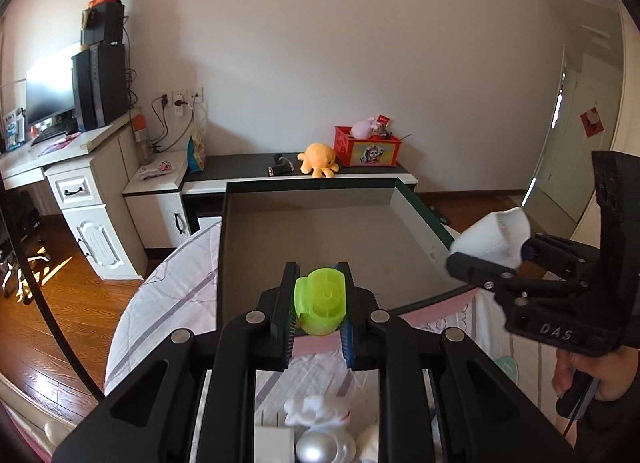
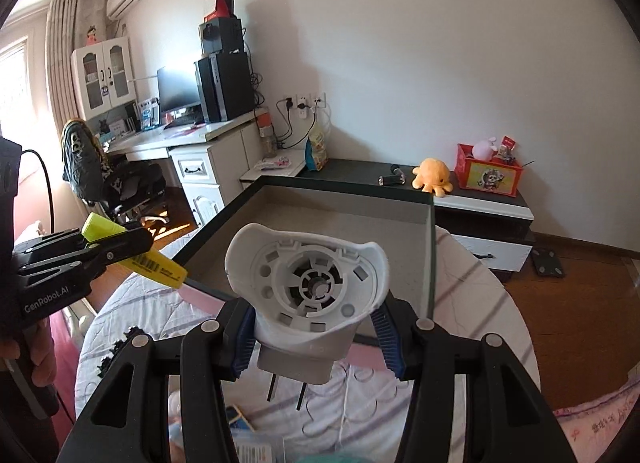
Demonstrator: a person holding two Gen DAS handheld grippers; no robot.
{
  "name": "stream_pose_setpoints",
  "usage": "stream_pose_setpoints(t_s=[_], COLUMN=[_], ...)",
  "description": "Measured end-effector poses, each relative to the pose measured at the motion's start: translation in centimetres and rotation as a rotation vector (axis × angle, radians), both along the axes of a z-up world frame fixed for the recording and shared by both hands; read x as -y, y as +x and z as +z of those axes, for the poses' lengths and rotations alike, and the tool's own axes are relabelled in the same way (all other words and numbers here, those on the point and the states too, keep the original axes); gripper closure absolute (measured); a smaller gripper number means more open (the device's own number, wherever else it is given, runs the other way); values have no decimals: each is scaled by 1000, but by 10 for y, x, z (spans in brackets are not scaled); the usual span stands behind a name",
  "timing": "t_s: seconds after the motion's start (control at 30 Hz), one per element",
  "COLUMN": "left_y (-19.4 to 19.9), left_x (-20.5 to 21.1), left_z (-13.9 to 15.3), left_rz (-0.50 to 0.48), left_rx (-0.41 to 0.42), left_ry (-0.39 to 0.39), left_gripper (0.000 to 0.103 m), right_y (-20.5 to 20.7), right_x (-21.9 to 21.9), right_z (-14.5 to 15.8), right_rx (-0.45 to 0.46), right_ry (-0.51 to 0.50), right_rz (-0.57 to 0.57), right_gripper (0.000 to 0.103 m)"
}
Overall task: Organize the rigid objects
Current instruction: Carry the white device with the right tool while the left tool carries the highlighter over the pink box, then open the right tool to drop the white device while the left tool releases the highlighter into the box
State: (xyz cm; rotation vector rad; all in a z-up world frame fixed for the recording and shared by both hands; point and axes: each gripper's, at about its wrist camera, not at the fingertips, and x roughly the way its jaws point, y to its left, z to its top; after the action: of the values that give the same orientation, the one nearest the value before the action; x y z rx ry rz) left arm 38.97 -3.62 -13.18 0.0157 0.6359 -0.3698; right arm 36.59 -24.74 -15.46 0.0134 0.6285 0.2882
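Note:
My left gripper (image 1: 320, 303) is shut on a lime-green and yellow plastic tube (image 1: 321, 301), held just above the near edge of an open cardboard box (image 1: 316, 231). The tube also shows in the right wrist view (image 2: 136, 257), yellow with a barcode, in the left gripper (image 2: 116, 245). My right gripper (image 2: 316, 327) is shut on a white plastic plug-in device (image 2: 308, 287) with two metal prongs below it, held above the box's near edge (image 2: 430, 263). In the left wrist view the right gripper (image 1: 516, 259) holds that white device (image 1: 494, 233) beside the box's right wall.
The box lies on a bed with a pink and white striped cover (image 1: 168, 303). A silver egg-shaped item (image 1: 324, 449) and white cloth (image 1: 316, 411) lie on the bed below my left gripper. Behind stand a low cabinet with an orange plush (image 1: 318, 159), a red box (image 1: 366, 145), and a desk (image 1: 76, 147).

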Motion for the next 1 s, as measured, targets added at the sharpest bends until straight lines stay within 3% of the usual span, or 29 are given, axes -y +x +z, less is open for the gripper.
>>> stream_pose_setpoints(t_s=[0.2,0.4,0.47,0.53,0.63,0.7,0.83,1.0], left_y=[66,96,94,85,57,34,-31,-122], left_x=[22,29,30,28,21,12,-8,-28], left_z=[-32,-62,-63,-58,-39,-24,6,32], left_rz=[-10,36,59,78,112,138,205,291], left_rx=[-146,-229,-220,-181,-85,-14,164,312], left_ry=[53,95,104,110,121,114,78,42], left_gripper=[85,84,70,31,16,10,0,0], right_y=[78,113,111,109,93,78,19,-78], right_x=[-17,-19,-16,-13,-8,-8,-5,-2], right_z=[-30,-66,-71,-73,-61,-47,-10,21], right_rx=[-164,-289,-292,-297,-243,-187,-28,148], right_ry=[-2,8,28,36,39,40,32,35], right_rz=[16,3,-13,-23,-33,-43,-69,-134], right_gripper=[51,50,50,49,34,24,21,16])
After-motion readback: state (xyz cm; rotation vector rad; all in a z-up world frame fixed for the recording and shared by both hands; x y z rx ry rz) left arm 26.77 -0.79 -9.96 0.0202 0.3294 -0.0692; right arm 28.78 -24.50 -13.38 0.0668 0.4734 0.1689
